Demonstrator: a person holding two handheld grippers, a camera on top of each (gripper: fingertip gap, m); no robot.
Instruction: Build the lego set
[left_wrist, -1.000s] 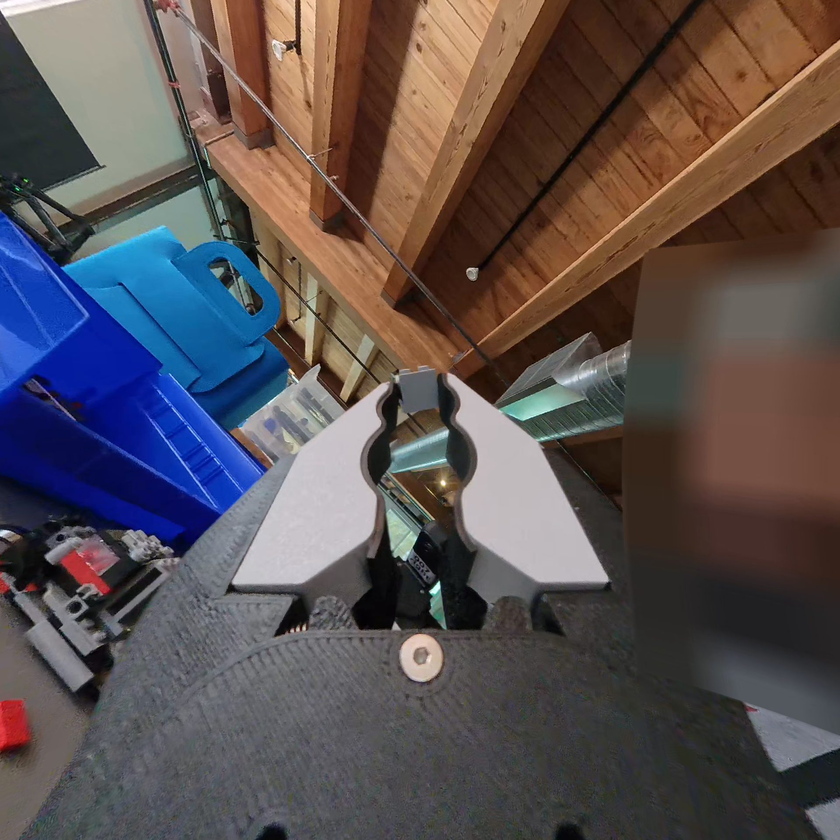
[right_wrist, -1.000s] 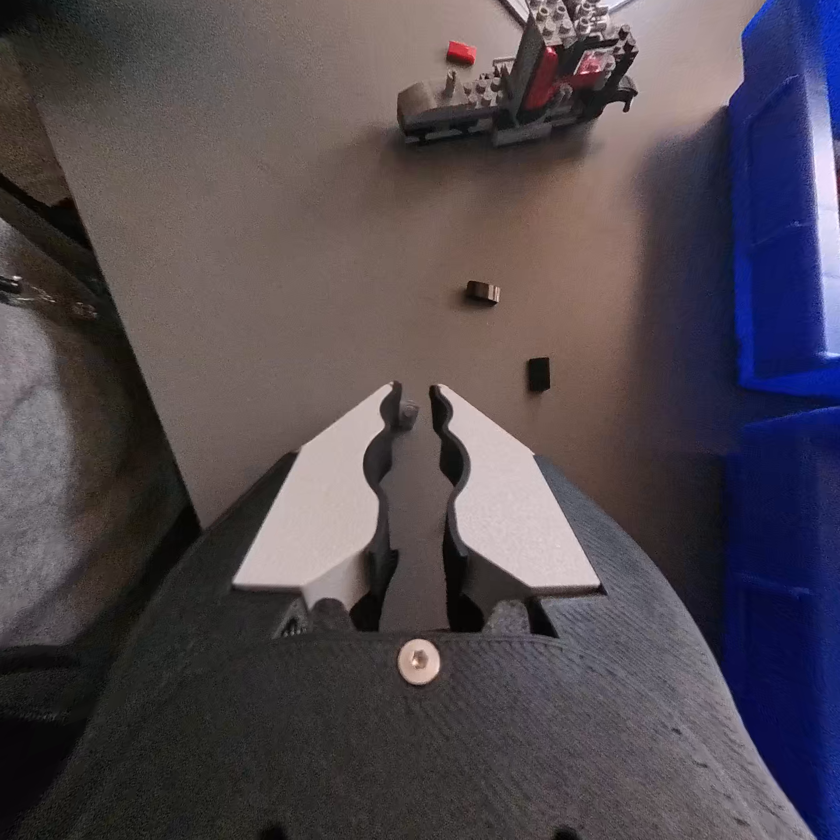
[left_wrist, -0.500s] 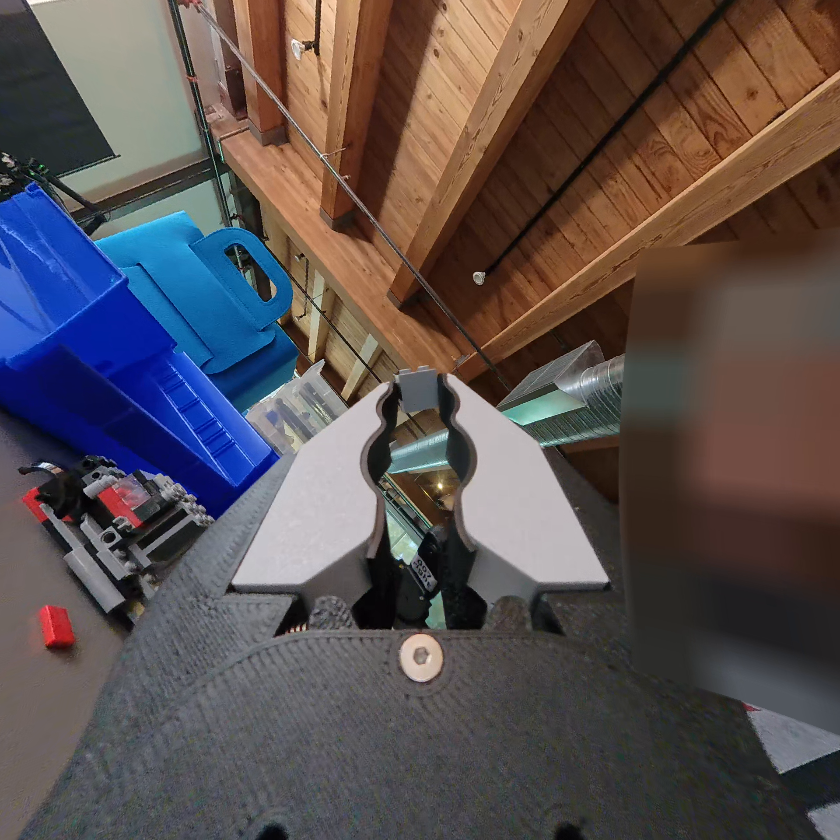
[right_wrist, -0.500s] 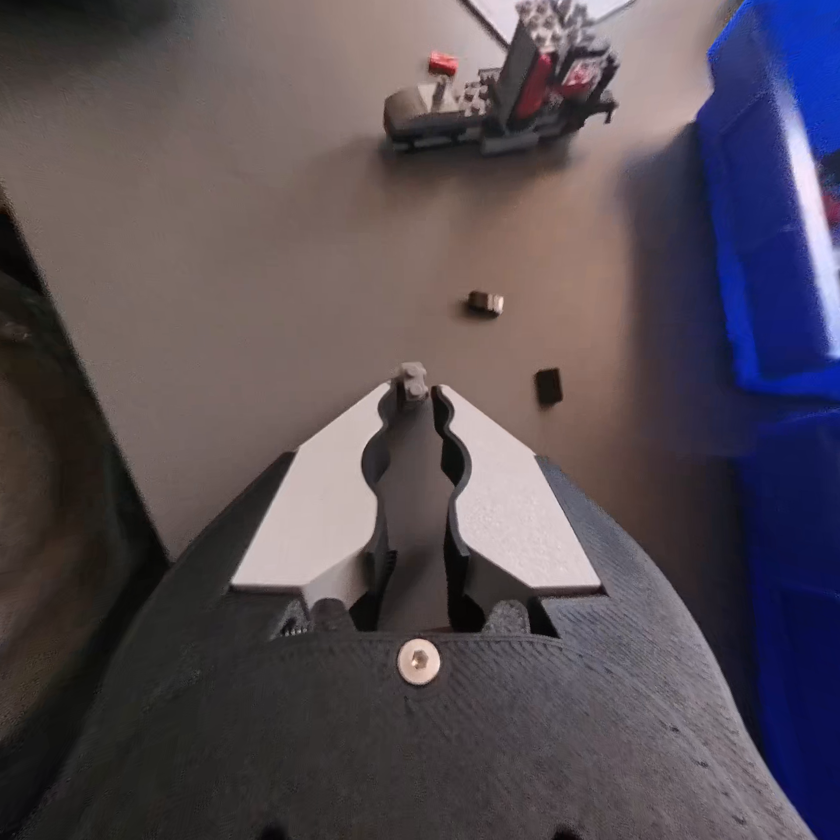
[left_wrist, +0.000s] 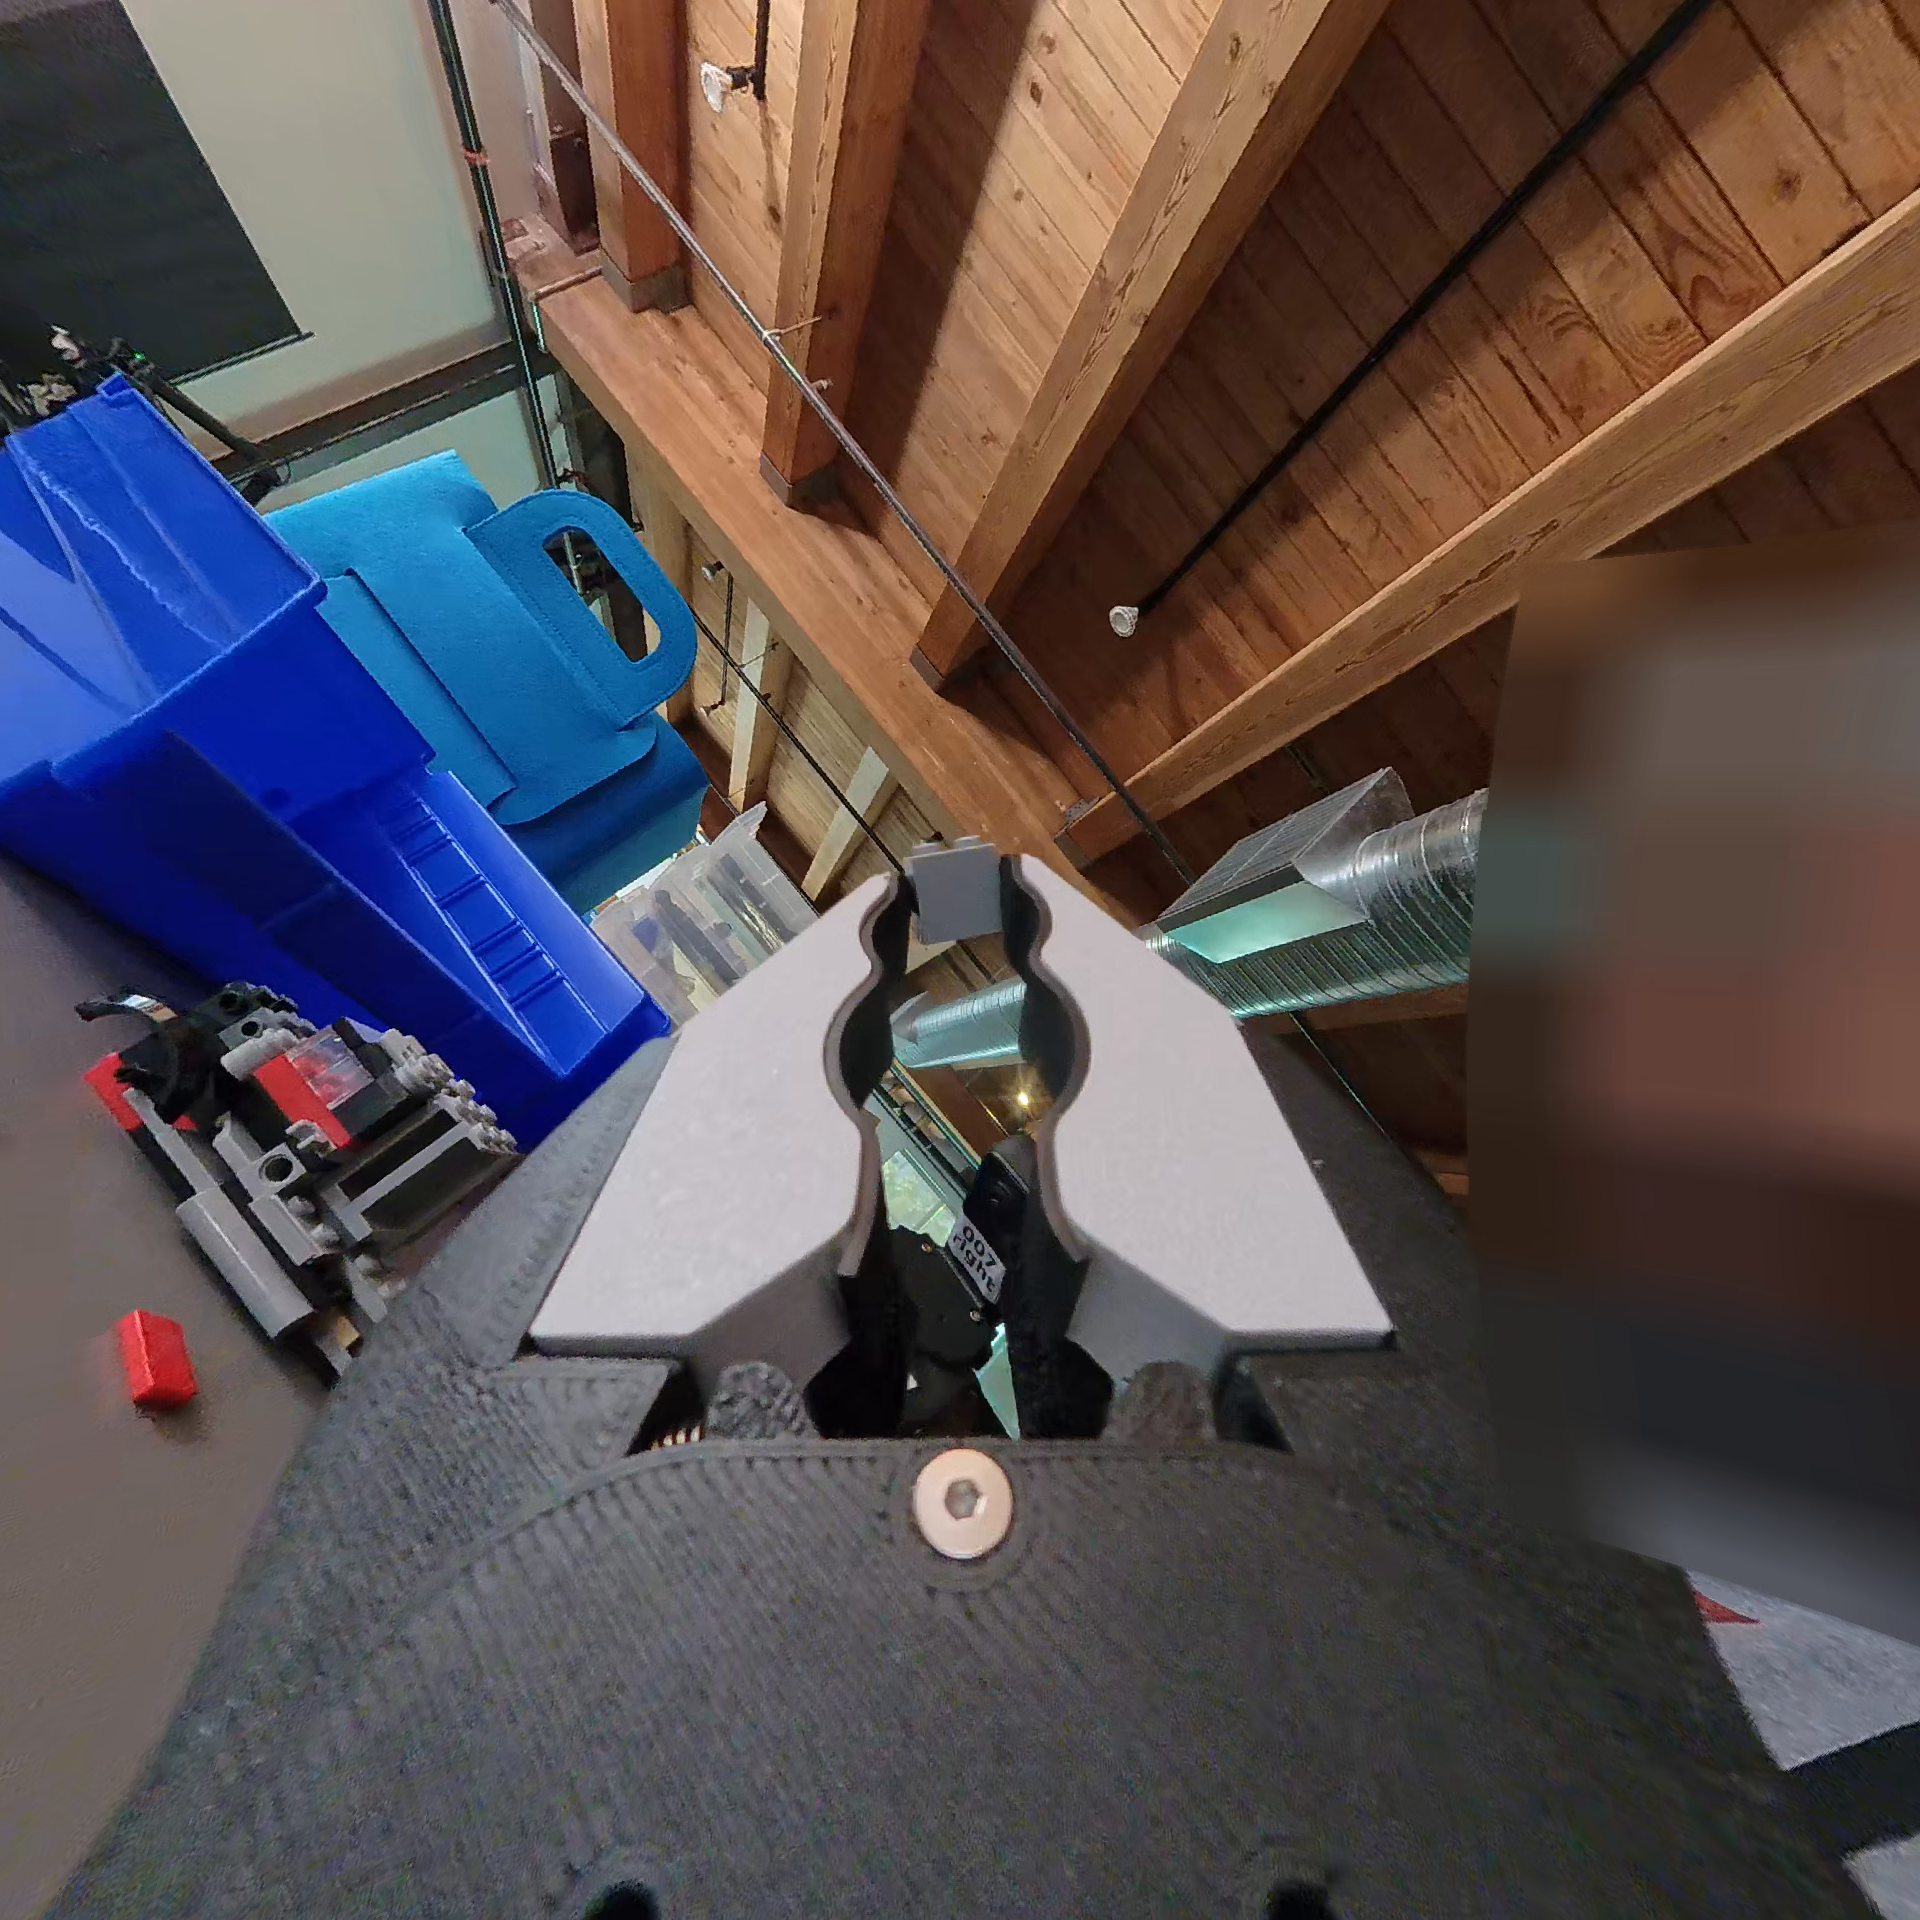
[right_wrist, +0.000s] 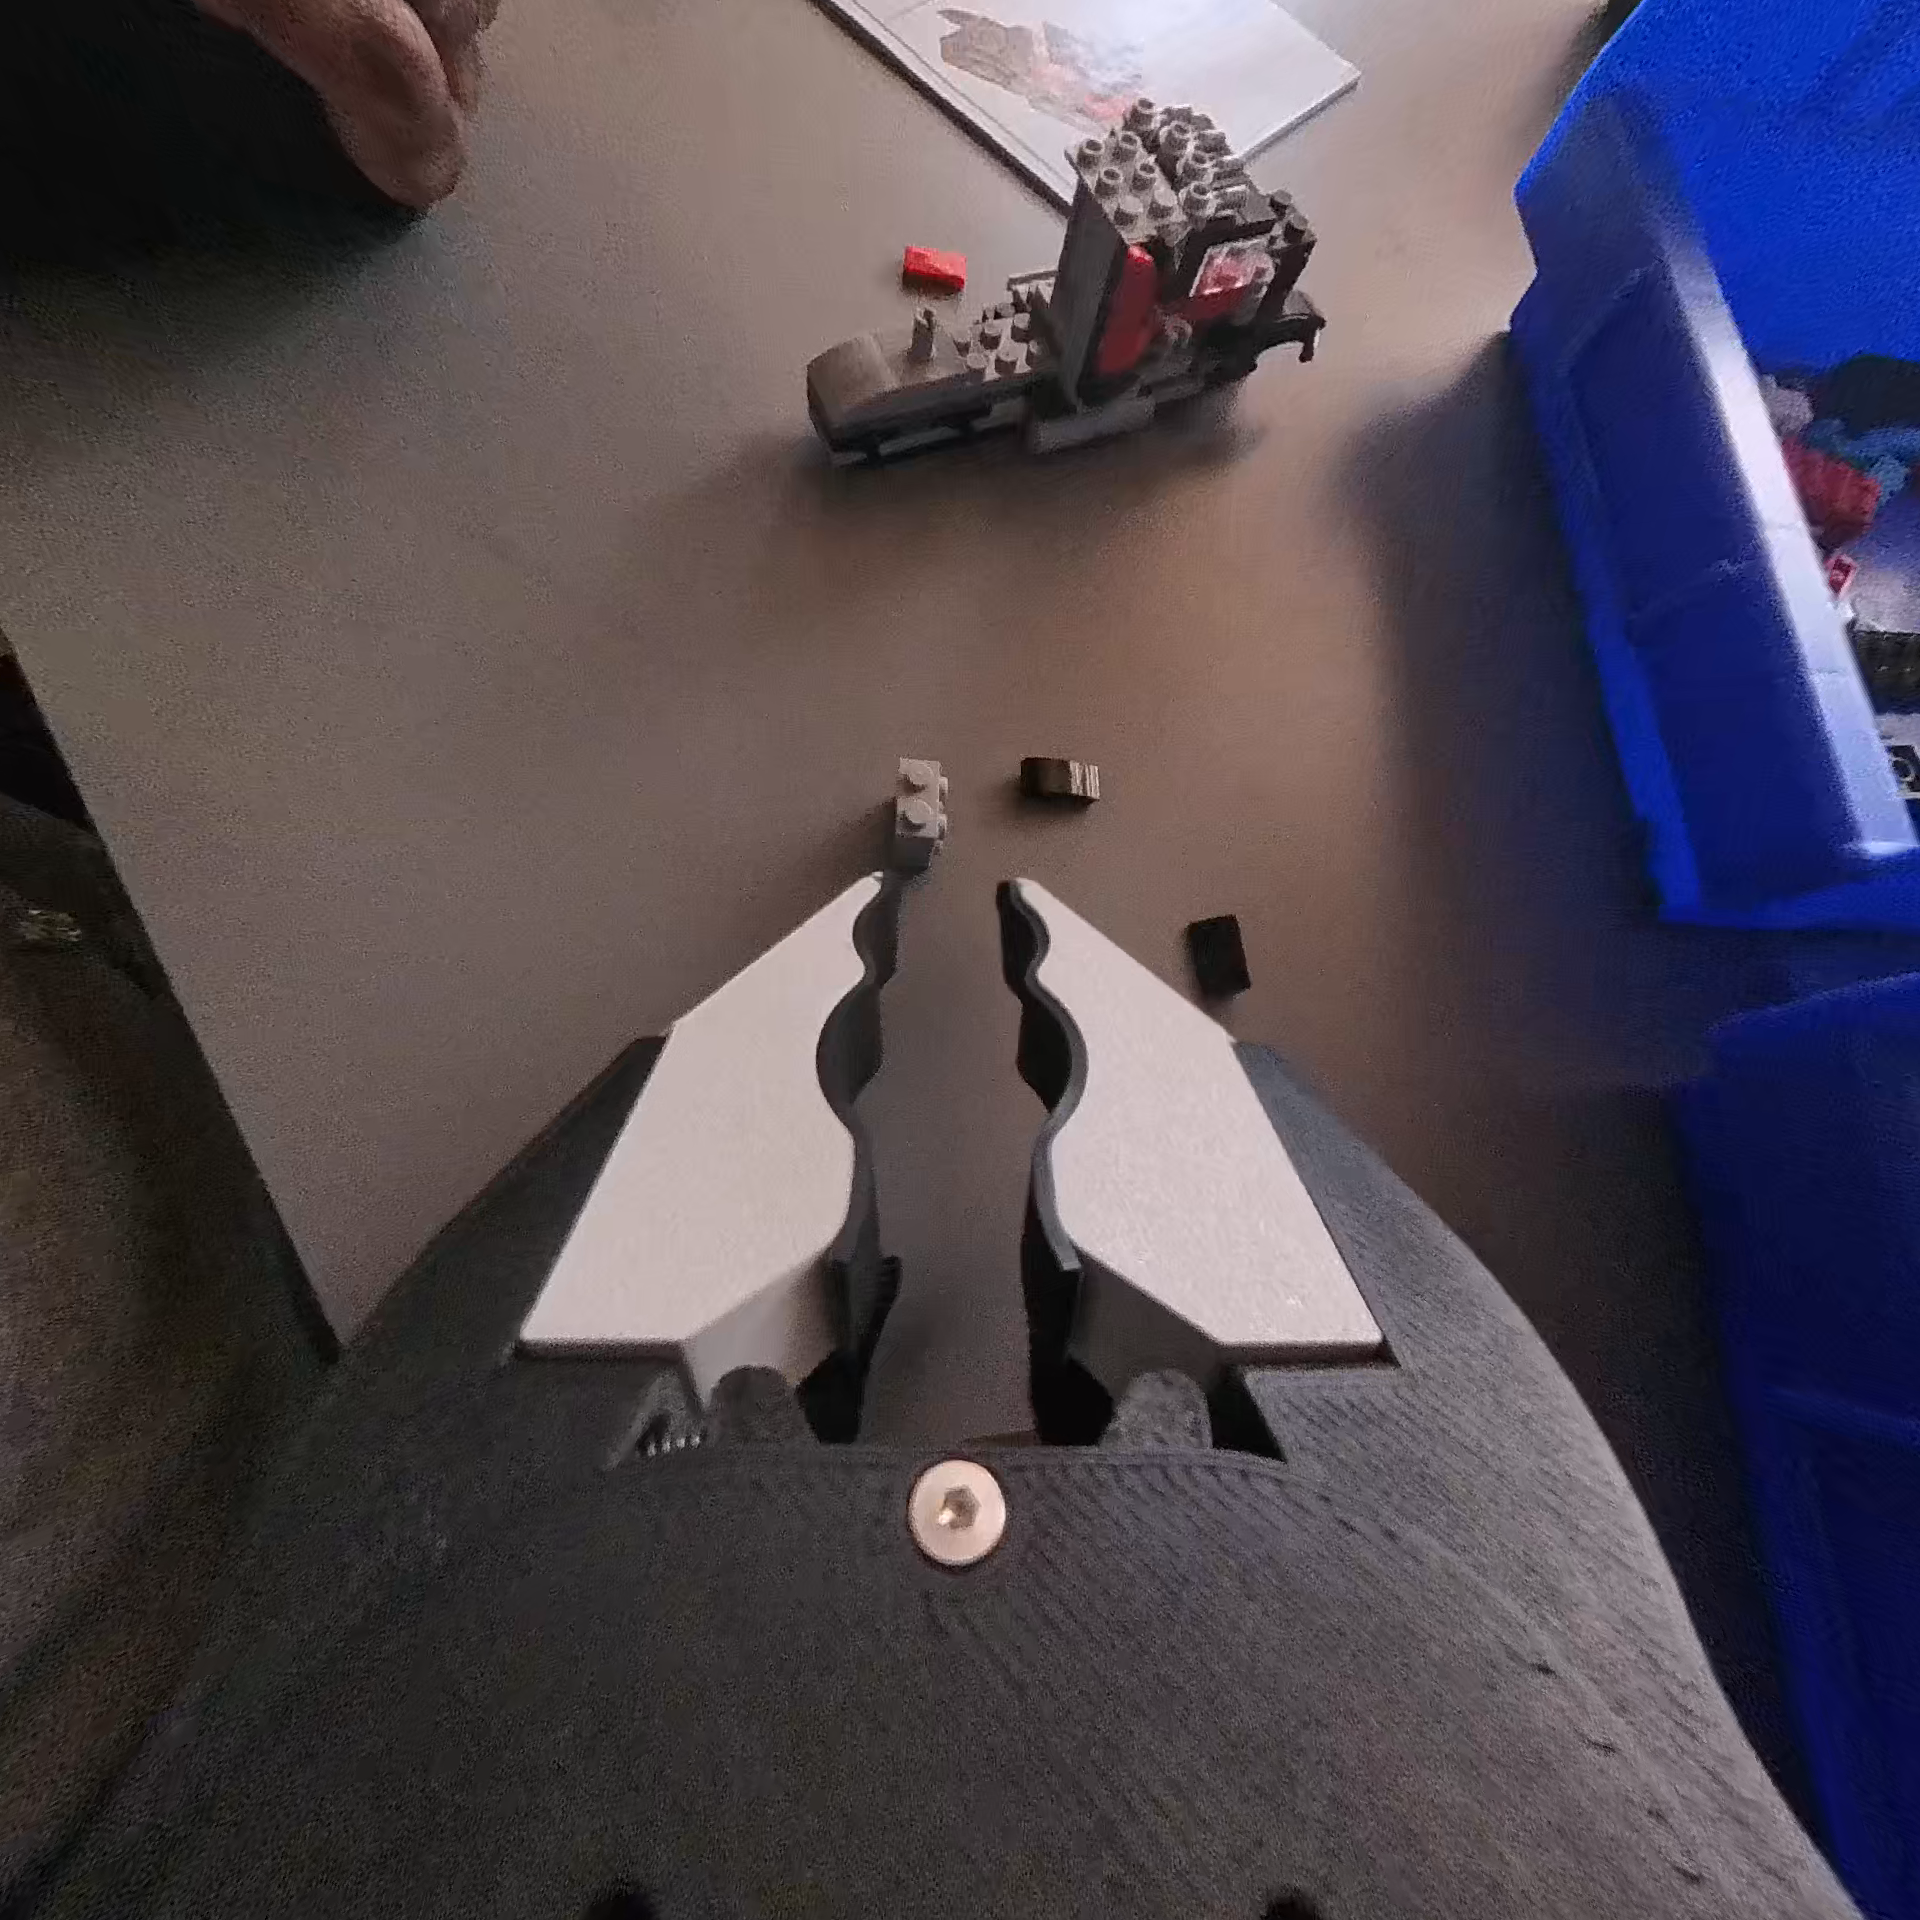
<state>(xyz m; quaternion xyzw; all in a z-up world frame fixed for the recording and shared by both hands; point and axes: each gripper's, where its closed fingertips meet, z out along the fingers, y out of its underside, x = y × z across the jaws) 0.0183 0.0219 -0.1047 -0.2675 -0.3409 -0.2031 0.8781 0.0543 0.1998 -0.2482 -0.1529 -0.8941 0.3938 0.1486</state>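
Over on the table (right_wrist: 436, 582), the blue bins (right_wrist: 1683, 436) line the edge beside the half-built lego model (right_wrist: 1060, 343), with loose pieces showing inside the nearer one. A booklet (right_wrist: 1122, 73) lies just beyond the model, a small red piece (right_wrist: 932, 264) sits just beside it, and a person's hand (right_wrist: 405, 94) rests at the table's far corner, well apart from the model. Nearer than the model lie two dark pieces: a curved dark brick (right_wrist: 1060, 779) and a flat black piece (right_wrist: 1218, 954), both apart from it. Nothing lies between them and the model.

The model itself is grey and black with red panels and a clear block, studs up, long and low like a vehicle. In the left wrist view it sits (left_wrist: 301, 1143) against a blue bin (left_wrist: 260, 727), the red piece (left_wrist: 156, 1361) beside it.

The left gripper (left_wrist: 958, 883) is tilted up toward the wooden ceiling (left_wrist: 1247, 364), fingers clamped on a small grey brick (left_wrist: 956, 894) at their tips. The right gripper (right_wrist: 940, 899) points down at the table toward the model, fingers (right_wrist: 727, 1122) parted, gripping nothing. A small grey studded piece (right_wrist: 920, 816) sits just past the tip of one finger, beside the curved dark brick; whether it touches that tip I cannot tell.
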